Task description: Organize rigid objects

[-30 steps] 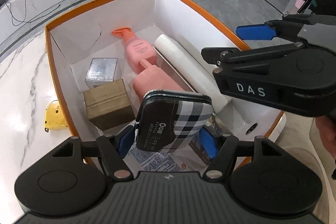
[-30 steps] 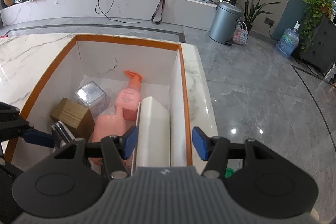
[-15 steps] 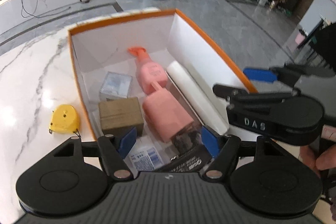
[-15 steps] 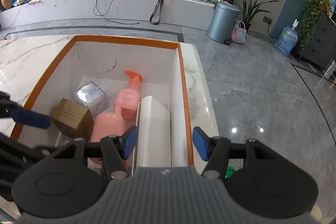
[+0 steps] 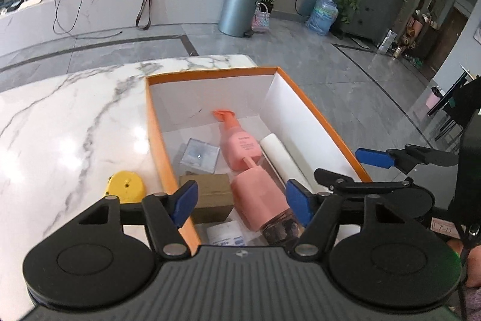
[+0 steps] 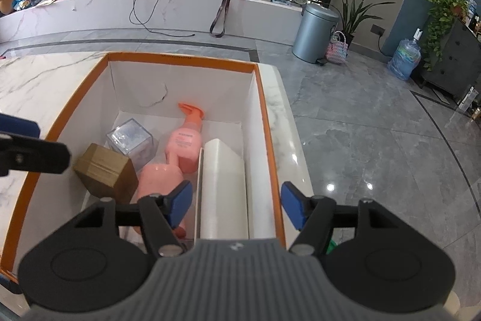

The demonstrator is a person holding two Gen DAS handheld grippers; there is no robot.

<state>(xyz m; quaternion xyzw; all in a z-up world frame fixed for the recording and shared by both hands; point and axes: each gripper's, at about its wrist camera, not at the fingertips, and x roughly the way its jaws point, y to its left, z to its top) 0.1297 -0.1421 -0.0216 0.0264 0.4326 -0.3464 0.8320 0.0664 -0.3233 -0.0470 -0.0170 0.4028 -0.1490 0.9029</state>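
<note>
- Off to the left of the left gripper (image 5: 242, 202), a yellow tape measure (image 5: 125, 186) sits on the marble table (image 5: 60, 134), outside the orange-rimmed box (image 5: 156, 140).
- Left gripper — jaws closing, nothing between them; the brown box (image 5: 207, 191) and pink bottle (image 5: 258, 200) lie just ahead, inside the box.
- Right gripper (image 6: 237, 203) — jaws opening, empty, poised over the white roll (image 6: 224, 191) against the box's right wall.
</note>
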